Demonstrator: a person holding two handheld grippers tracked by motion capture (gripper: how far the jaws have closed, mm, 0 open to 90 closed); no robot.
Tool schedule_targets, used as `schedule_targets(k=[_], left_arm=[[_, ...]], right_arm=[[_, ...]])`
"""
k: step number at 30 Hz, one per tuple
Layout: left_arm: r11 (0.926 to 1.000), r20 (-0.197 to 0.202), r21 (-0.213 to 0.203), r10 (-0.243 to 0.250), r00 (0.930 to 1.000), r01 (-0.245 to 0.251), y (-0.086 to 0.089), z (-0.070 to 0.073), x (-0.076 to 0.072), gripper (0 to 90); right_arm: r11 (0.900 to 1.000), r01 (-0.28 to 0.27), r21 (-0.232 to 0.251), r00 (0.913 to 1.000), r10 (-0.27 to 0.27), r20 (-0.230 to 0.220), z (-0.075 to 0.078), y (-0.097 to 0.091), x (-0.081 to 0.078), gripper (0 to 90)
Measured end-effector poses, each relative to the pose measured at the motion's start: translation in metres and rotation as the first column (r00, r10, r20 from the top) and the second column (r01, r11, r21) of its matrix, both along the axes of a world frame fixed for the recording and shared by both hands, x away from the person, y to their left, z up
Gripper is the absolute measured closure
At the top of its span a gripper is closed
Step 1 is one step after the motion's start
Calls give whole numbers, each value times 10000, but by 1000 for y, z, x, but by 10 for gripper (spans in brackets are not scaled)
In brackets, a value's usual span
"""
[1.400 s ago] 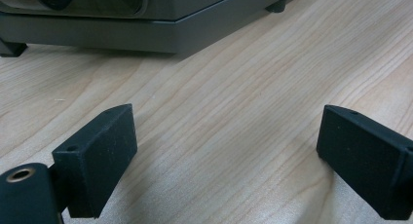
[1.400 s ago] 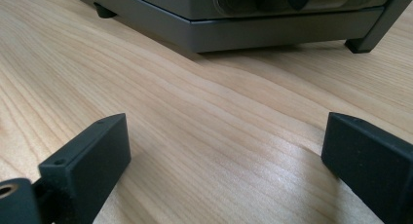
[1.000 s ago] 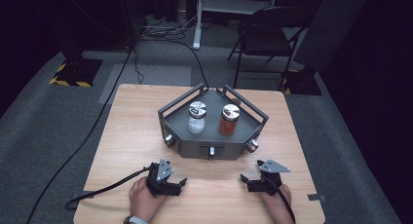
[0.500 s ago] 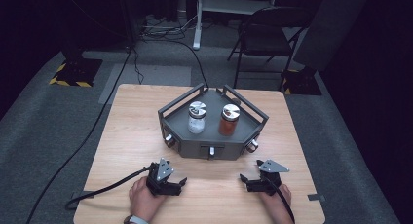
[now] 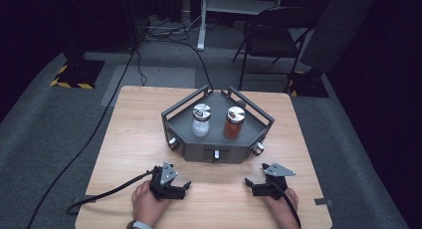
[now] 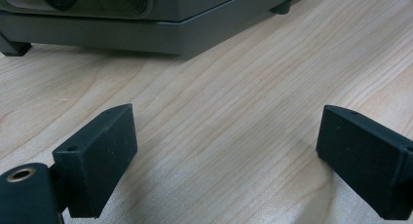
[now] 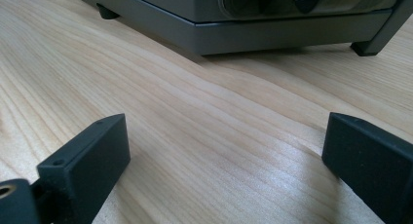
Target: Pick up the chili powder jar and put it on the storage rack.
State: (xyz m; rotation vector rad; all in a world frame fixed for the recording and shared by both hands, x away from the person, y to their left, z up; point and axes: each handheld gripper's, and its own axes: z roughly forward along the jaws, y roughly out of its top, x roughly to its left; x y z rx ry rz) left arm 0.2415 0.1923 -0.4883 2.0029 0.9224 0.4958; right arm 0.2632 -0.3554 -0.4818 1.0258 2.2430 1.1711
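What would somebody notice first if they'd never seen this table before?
Probably the dark grey metal tray in the middle of the light wooden table, holding a white-filled glass jar and, to its right, an orange-filled glass jar. Nearer the person, the left gripper and right gripper rest open on the wood.

I can read no text, label, brand or number anywhere from my seat. The only sign-like marks are yellow-and-black hazard stripes on two floor bases, far beyond both sets of jaws, past the table's far edge. The two jars ahead of the jaws carry no legible label.
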Motion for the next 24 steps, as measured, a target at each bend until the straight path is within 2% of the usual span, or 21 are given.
schedule_targets(k=[10,24], left_arm=[[9999,-6,12,-125,9999,125,2,0,0,70],[9999,-8,-2,-140,9999,140,2,0,1,71]], right_arm=[[9999,141,5,9999,-141,12,0,4,7,32],[9998,201,0,9998,-201,7,0,5,6,32]])
